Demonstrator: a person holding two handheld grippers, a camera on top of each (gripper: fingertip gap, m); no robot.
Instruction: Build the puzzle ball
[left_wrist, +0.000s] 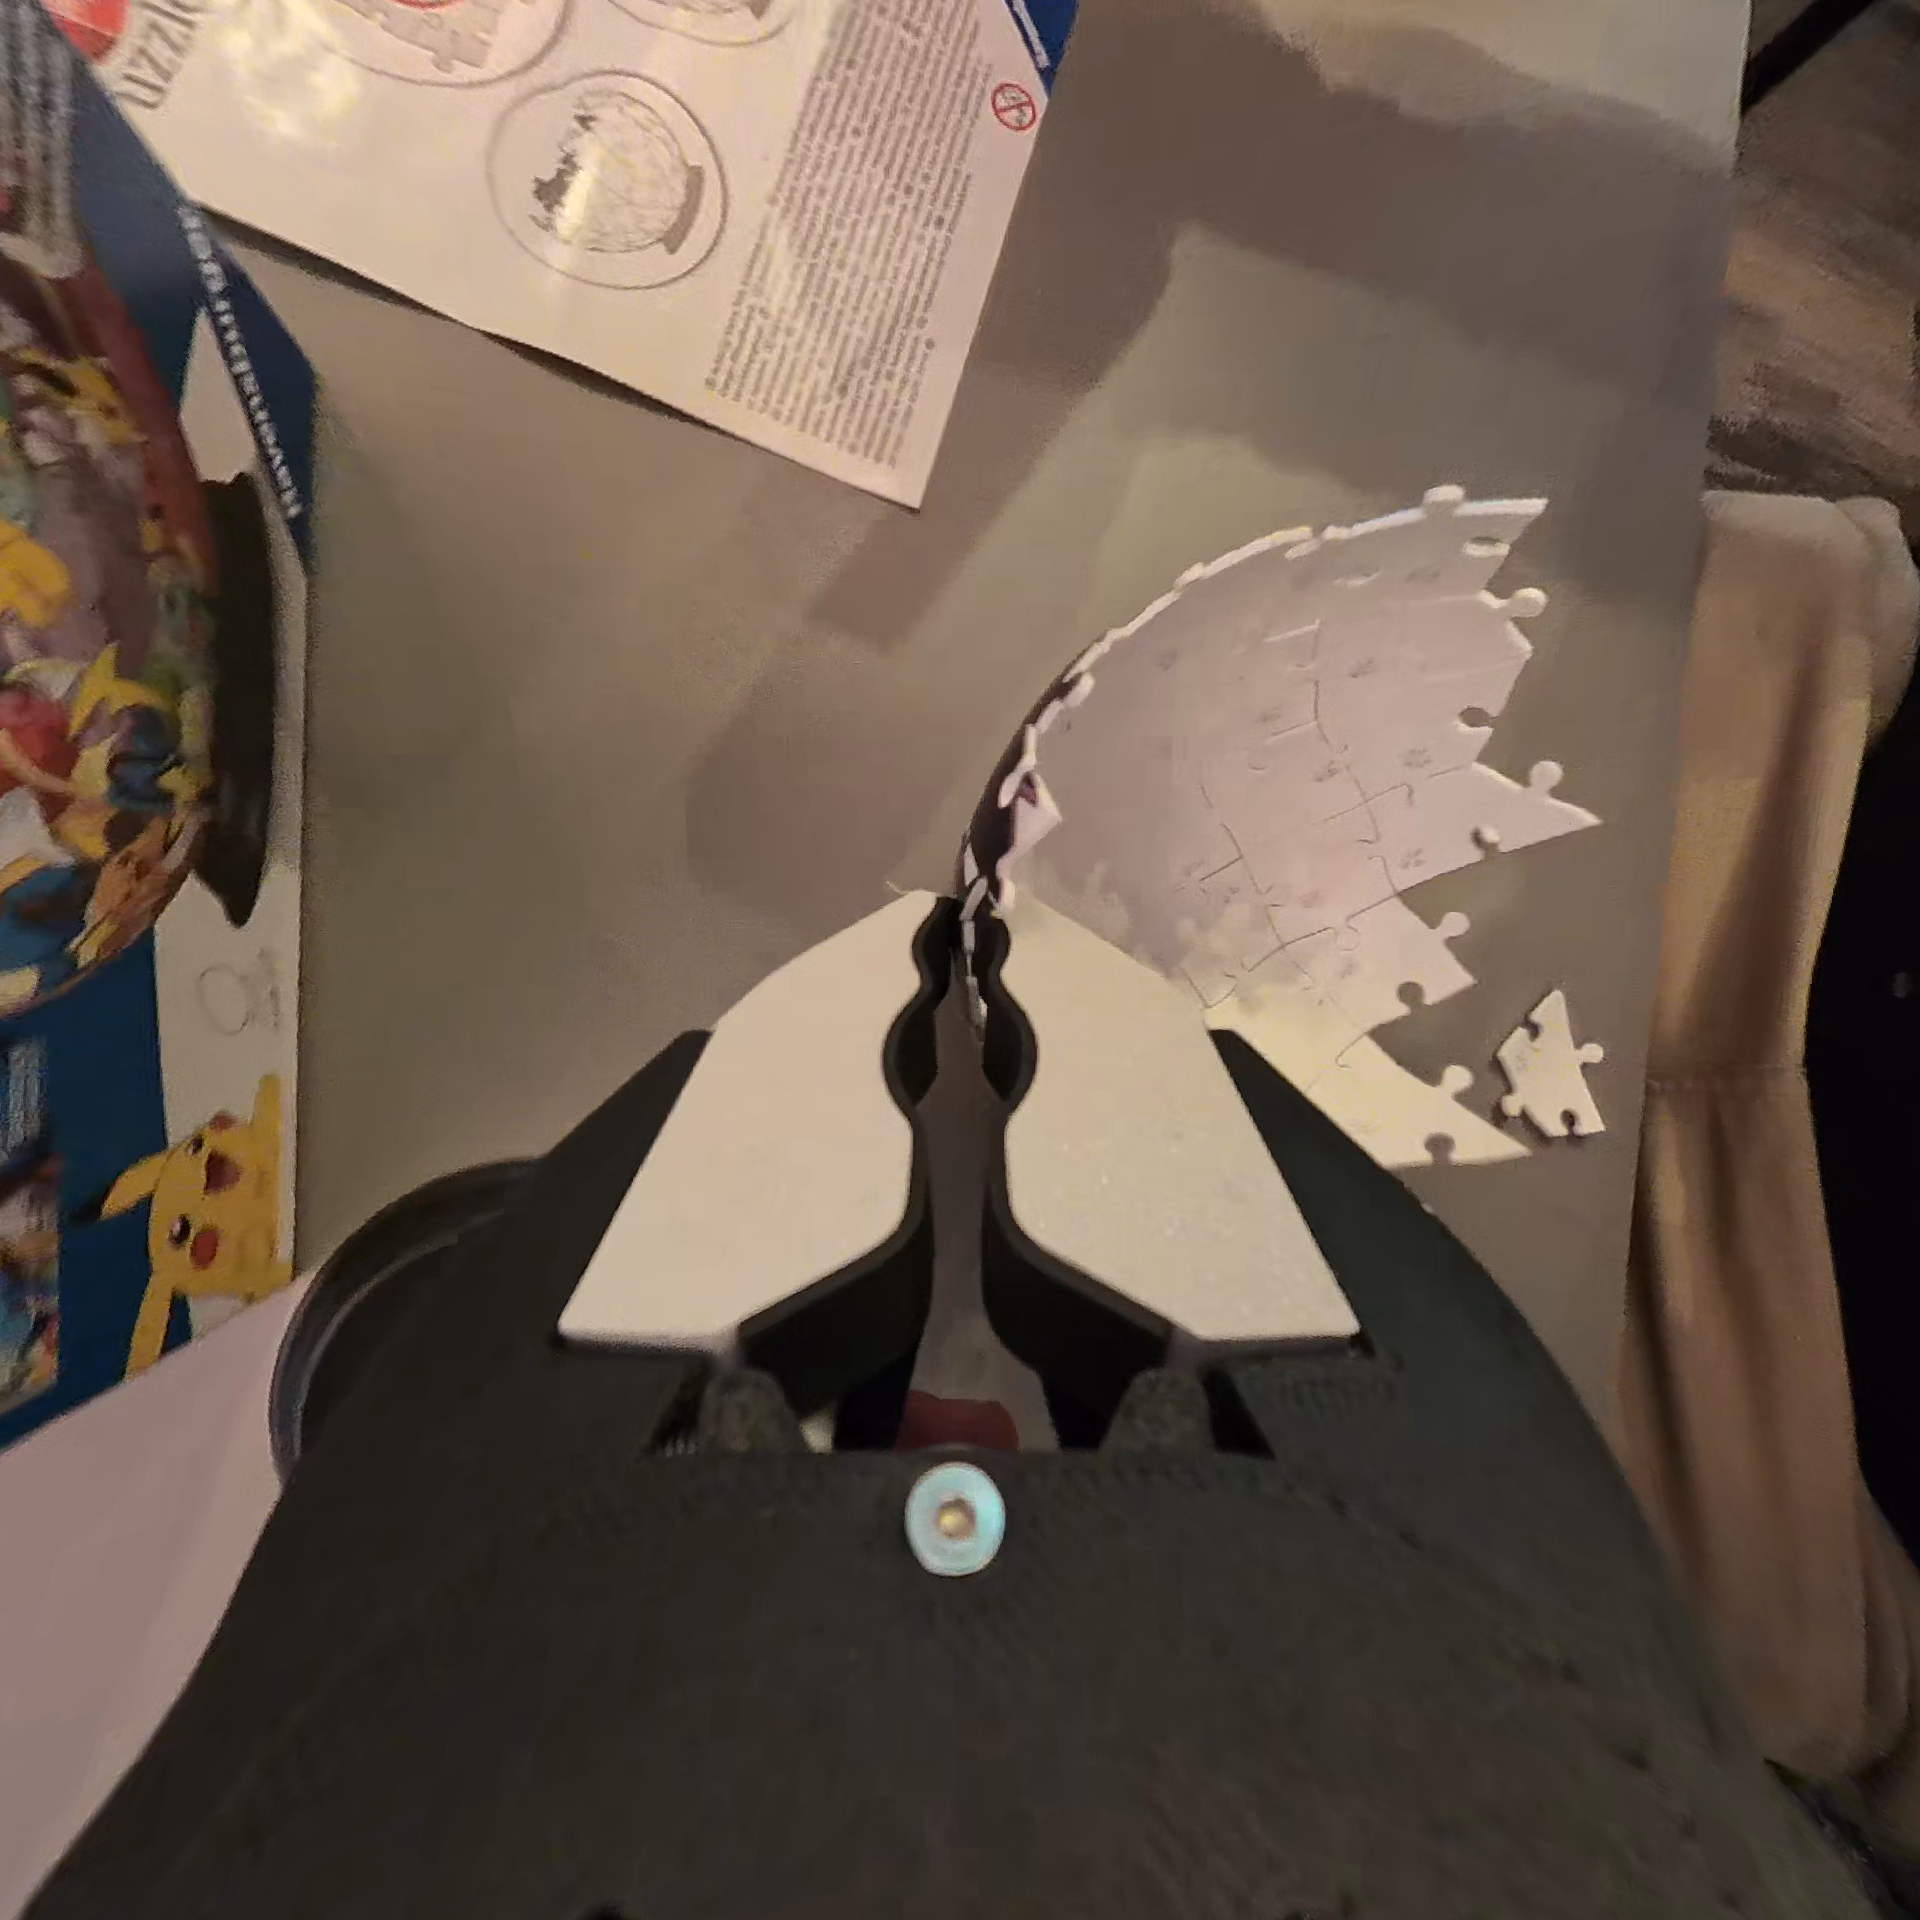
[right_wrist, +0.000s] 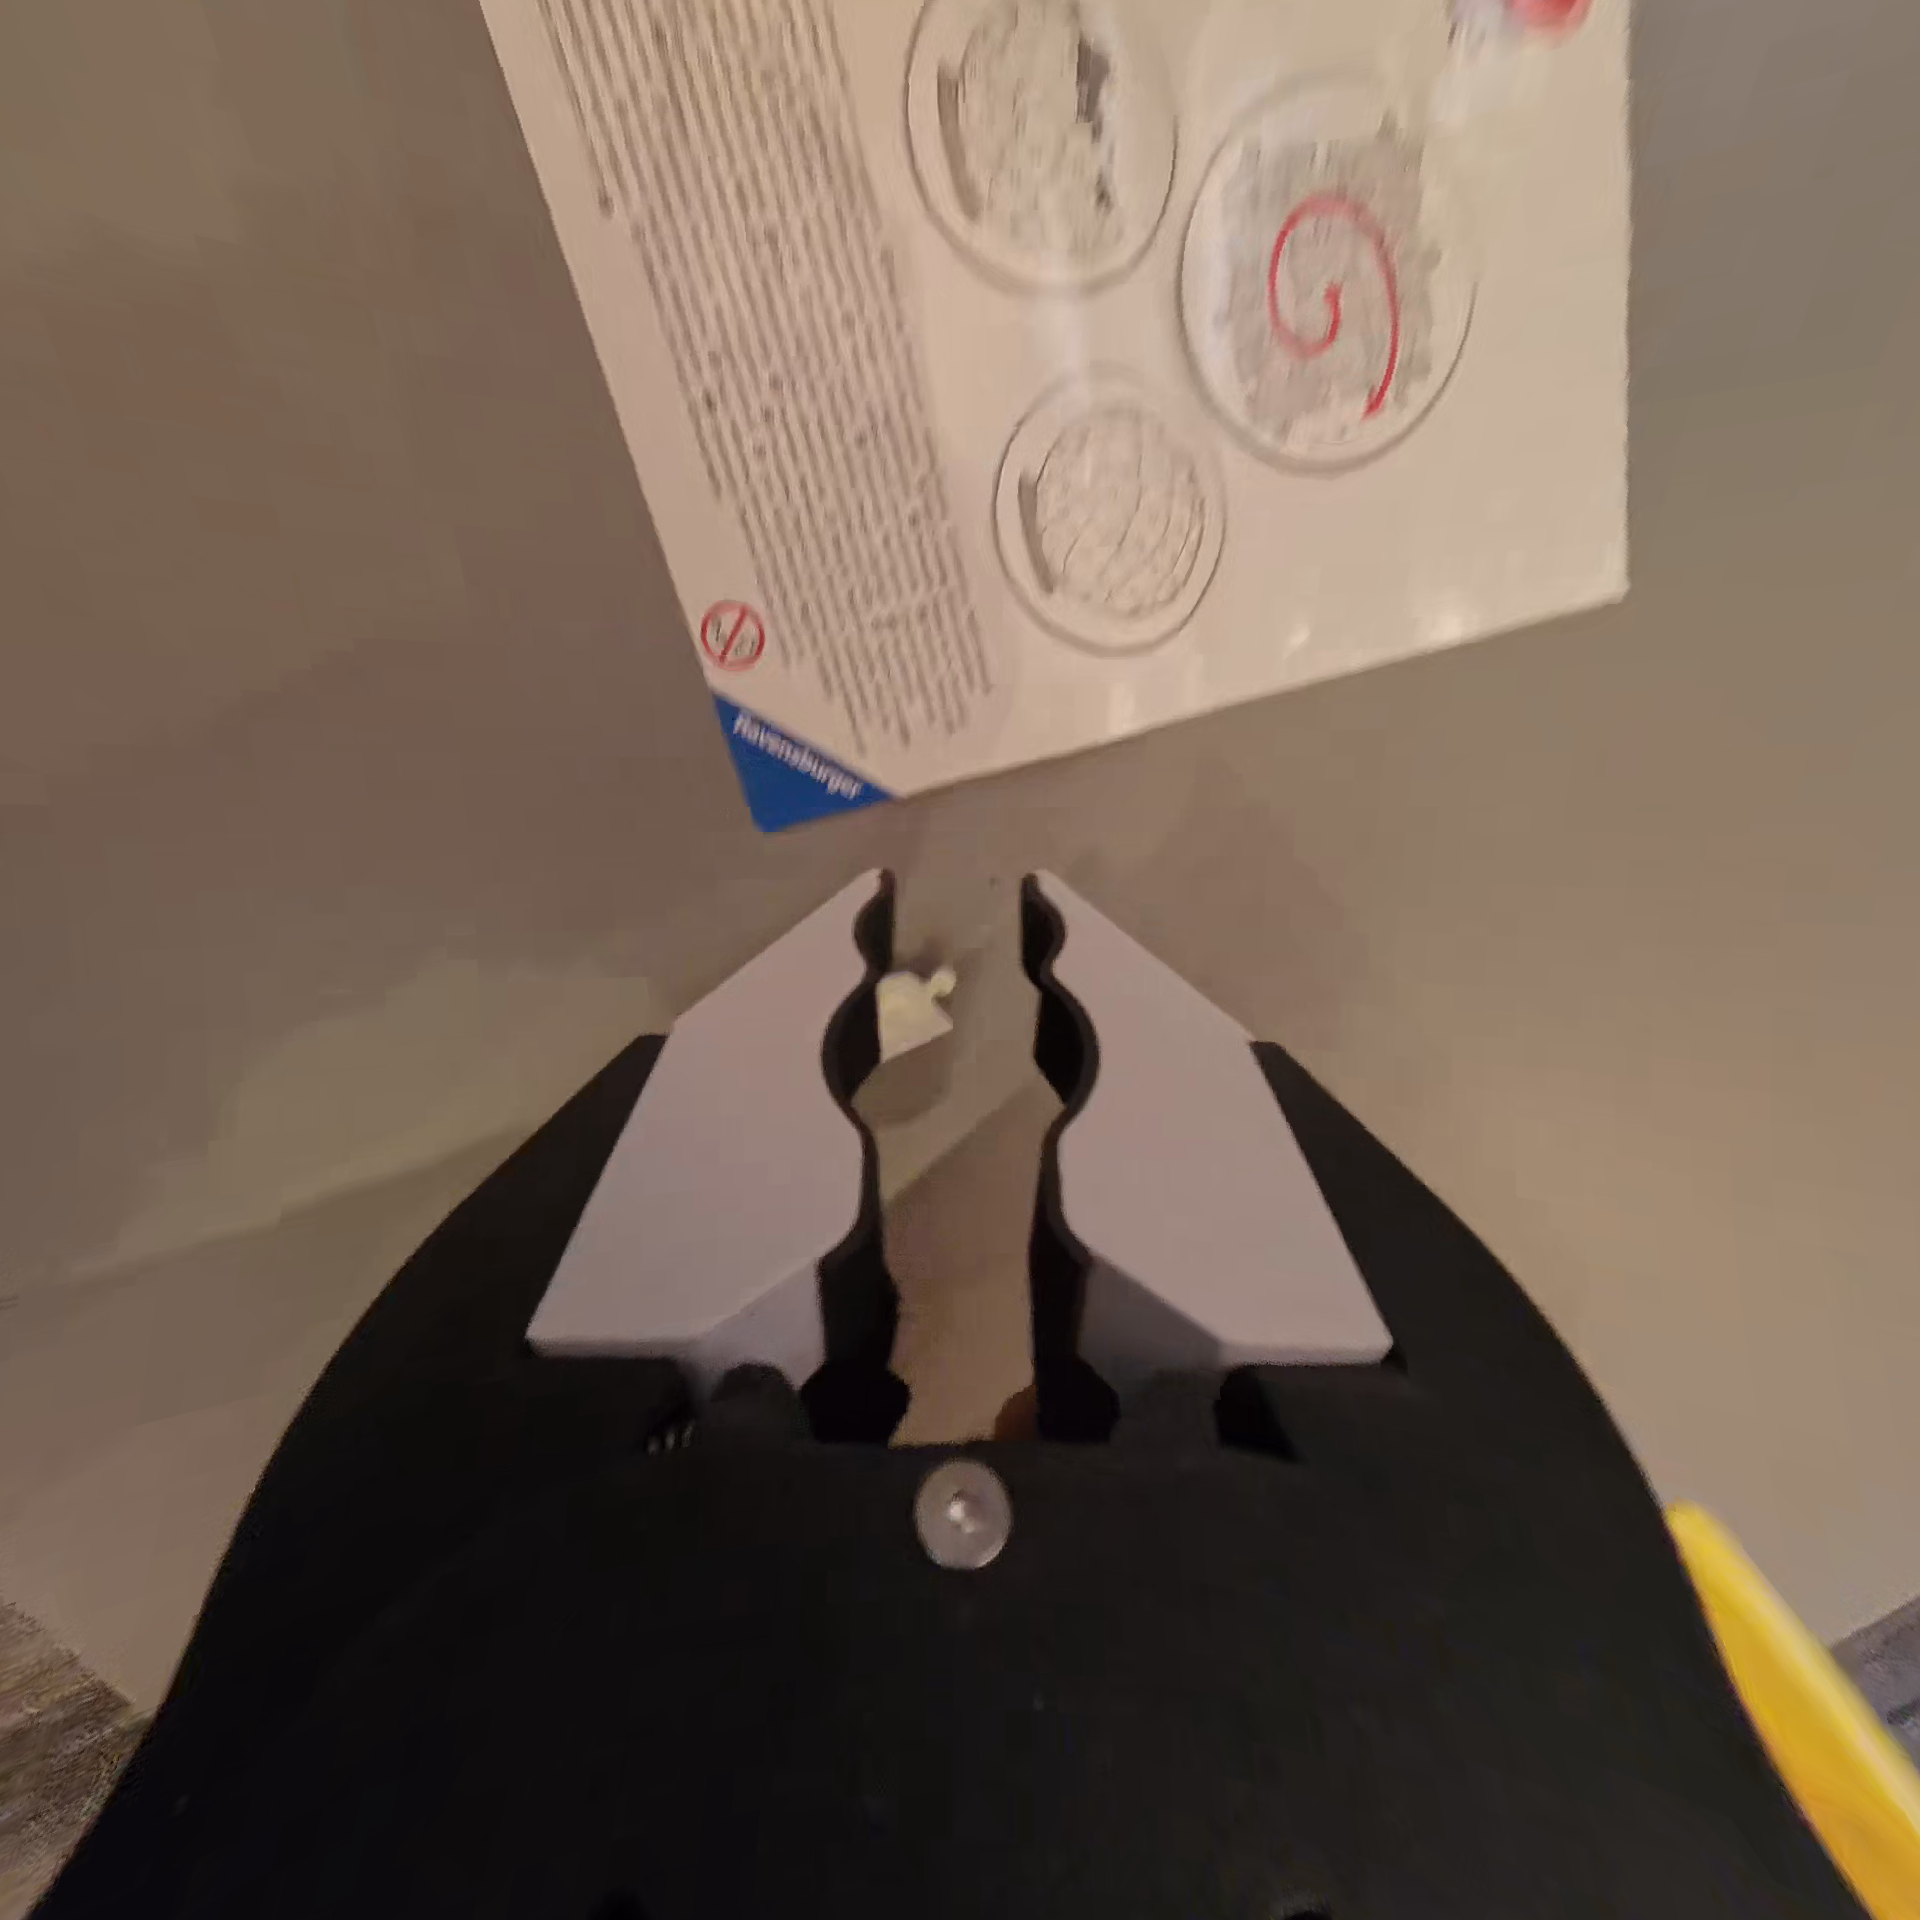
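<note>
A curved shell of joined puzzle pieces (left_wrist: 1299, 790) is seen in the left wrist view, its white inner side turned toward the camera, with faint markings on each piece. It is stood on edge and bowed like part of a sphere. A dark printed outer face is shown only along its left rim. Its right and lower edges are ragged with knobs and sockets. The lower left rim is pinched between the fingers (left_wrist: 821, 1101) of the left gripper (left_wrist: 961, 920).

A single loose white piece (left_wrist: 1548, 1081) is laid flat on the table (left_wrist: 540, 665), just beside the shell's lower right edge.

In the right wrist view, a small pale piece (right_wrist: 914, 1003) is seen against the left finger's inner edge; whether it is held cannot be told.
</note>
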